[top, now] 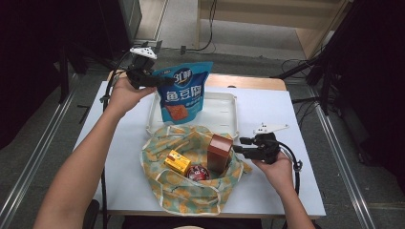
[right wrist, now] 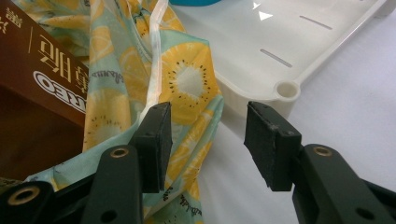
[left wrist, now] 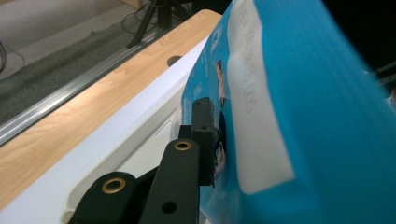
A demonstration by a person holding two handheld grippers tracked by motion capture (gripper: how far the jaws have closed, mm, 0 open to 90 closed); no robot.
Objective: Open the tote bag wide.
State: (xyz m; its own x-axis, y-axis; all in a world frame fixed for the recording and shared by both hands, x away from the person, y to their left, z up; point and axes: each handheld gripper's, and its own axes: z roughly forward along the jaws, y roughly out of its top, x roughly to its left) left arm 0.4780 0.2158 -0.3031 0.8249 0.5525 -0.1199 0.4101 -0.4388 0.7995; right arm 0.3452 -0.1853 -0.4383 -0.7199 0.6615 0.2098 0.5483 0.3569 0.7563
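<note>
Fruit-print bag [top: 191,176] w/ boxes up front; right gripper [top: 239,145] fingers half open, empty; left gripper [top: 165,82] fingers pinch blue snack pouch [top: 184,93] over tray [top: 224,119].

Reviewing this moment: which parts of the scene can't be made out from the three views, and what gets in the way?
- Left hand-held gripper: in the left gripper view the glossy blue snack pouch hides its second jaw.
- Small round red item in the lemon-print fabric bag: too small in the high view to identify.
- Brown cardboard box: cut off by the right gripper view's left edge.
- White plastic tray: the pouch covers its left part in the high view.
</note>
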